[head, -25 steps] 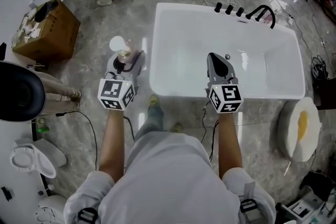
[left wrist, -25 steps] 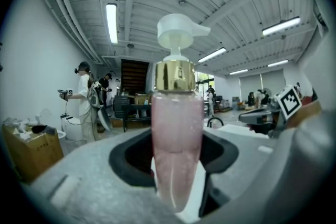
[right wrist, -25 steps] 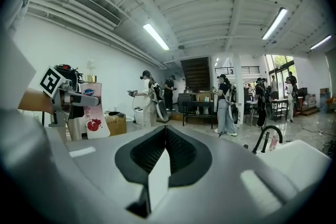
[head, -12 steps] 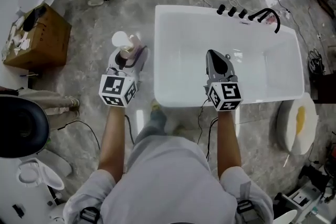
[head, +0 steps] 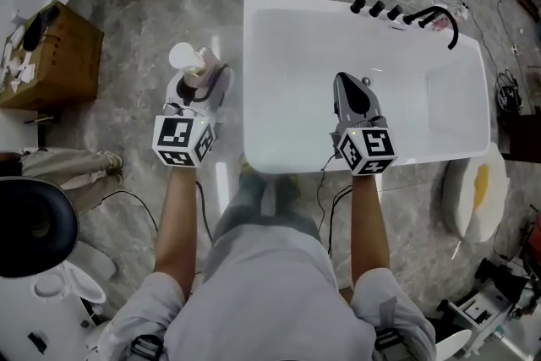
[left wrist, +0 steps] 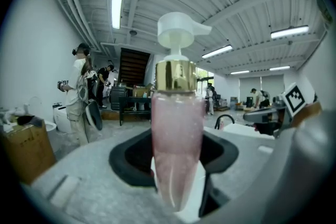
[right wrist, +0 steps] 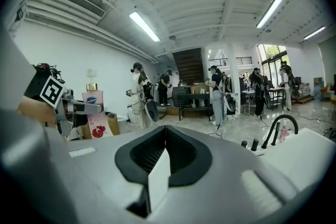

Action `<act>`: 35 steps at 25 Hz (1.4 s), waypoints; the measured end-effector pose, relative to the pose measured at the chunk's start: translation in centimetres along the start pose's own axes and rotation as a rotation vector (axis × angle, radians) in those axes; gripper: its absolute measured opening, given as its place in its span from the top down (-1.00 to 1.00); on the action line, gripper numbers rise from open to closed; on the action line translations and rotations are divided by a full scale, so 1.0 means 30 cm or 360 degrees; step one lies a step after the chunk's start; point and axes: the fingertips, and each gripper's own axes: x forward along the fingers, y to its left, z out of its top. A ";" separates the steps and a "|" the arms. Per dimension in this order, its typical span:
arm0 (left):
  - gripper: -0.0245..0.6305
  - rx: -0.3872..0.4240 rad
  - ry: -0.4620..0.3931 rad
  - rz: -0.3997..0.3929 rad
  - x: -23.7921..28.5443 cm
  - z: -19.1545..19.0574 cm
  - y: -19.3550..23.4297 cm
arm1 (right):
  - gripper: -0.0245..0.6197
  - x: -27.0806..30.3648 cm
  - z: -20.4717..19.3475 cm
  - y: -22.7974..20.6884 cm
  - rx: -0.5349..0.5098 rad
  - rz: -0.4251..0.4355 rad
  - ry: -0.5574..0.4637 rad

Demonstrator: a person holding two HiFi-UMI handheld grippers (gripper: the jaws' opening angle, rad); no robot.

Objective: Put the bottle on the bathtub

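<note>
The left gripper (head: 197, 87) had its jaws clamped on the lower body of the bottle (left wrist: 176, 134), a clear pink one with a gold collar and a white pump head. It was held off the floor, just left of the bathtub (head: 250, 97), pump head up and not yet over the rim. The right gripper (head: 345, 85) hung above the tub's near side with its jaws together and nothing between them.

The bottle looked like stiff plastic filled well up with liquid, so probably of moderate weight and not easily crushed. Its smooth, rounded wall could slip or twist under a light pinch. The tall pump made it top-heavy, and the pump head was likely to turn or sink if gripped. The body below the collar was therefore the sound place to hold it, as the left jaws did.

The tub's rim seemed glossy and fairly narrow. The base would need to land flat on it, clear of the black faucet (head: 435, 17) at the far right, before the jaws let go.
</note>
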 end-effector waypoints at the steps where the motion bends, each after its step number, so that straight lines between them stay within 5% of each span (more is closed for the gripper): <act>1: 0.27 -0.0001 0.0012 0.0019 0.012 -0.014 -0.001 | 0.91 0.007 -0.013 -0.018 0.0003 0.0008 0.0010; 17: 0.27 -0.0014 0.0095 0.0185 0.182 -0.245 -0.027 | 0.91 0.131 -0.242 -0.176 0.0007 0.0138 0.0147; 35: 0.27 -0.0028 0.0214 0.0190 0.286 -0.632 -0.033 | 0.91 0.291 -0.600 -0.166 -0.0007 0.0238 0.0314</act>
